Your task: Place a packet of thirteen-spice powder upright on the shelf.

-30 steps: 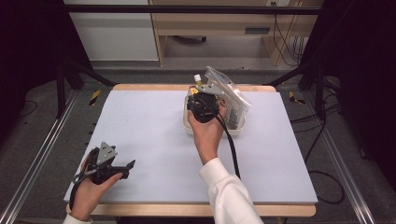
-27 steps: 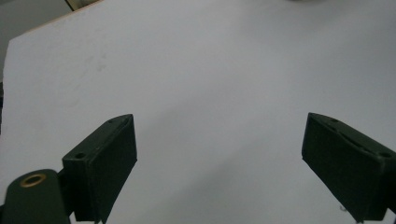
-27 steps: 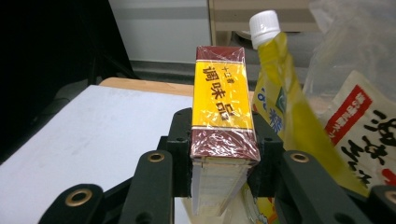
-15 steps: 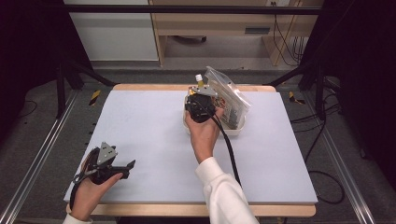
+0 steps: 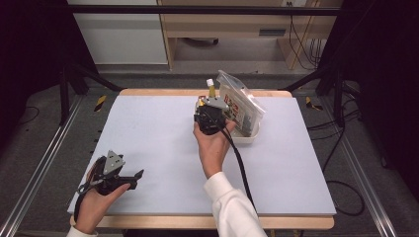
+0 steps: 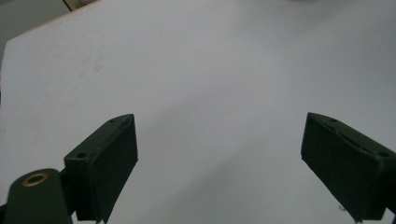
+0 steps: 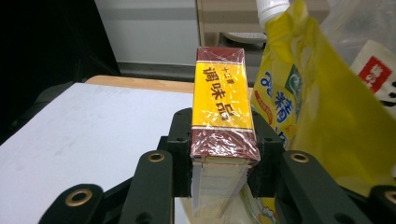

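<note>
My right gripper (image 5: 203, 106) is shut on a maroon and yellow box (image 7: 219, 98) wrapped in clear film. The box stands upright between the jaws, just left of a white tray (image 5: 245, 137) at the table's far middle. A yellow pouch (image 7: 299, 107) with a white cap stands in the tray, right beside the box. In the high view the pouch (image 5: 211, 90) rises behind the gripper. My left gripper (image 5: 132, 177) rests open near the front left corner, and in its own view the left gripper (image 6: 219, 158) has nothing between its jaws.
A clear plastic bag (image 5: 243, 104) with printed packets leans in the tray, to the right of the pouch. The white table top (image 5: 148, 128) spreads between the two hands. A black cable (image 5: 240, 165) trails from the right gripper along the forearm.
The right gripper with the box has edged slightly left beside the tray. The left gripper has stayed still.
</note>
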Demonstrator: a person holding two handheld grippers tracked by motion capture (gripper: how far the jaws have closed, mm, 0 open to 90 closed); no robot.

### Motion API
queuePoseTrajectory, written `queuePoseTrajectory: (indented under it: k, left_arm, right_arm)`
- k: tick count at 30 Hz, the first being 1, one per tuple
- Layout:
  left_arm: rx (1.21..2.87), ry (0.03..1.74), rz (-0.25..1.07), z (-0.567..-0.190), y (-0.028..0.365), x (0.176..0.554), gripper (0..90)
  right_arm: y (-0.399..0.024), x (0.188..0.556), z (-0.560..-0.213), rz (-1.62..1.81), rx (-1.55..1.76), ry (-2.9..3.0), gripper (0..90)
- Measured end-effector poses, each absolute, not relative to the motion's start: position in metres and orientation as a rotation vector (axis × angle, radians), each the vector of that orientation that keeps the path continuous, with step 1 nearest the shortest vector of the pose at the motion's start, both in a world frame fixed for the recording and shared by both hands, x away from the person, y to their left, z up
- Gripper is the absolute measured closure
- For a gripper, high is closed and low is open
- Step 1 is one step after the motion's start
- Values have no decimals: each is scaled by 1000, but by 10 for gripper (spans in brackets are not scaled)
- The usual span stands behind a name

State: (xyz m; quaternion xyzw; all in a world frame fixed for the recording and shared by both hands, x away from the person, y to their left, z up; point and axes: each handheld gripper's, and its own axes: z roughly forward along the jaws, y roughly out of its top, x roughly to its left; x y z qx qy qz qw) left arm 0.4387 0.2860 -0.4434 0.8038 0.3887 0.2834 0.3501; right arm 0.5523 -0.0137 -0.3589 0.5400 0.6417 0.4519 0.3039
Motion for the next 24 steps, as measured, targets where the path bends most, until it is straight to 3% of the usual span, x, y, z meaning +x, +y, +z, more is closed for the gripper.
queuePoseTrajectory:
  k: [24]
  left_arm:
    - [2093,1000,732,-444,284,439,108]
  right_arm:
    - [-4,569,-387,1167,1482,1682,656]
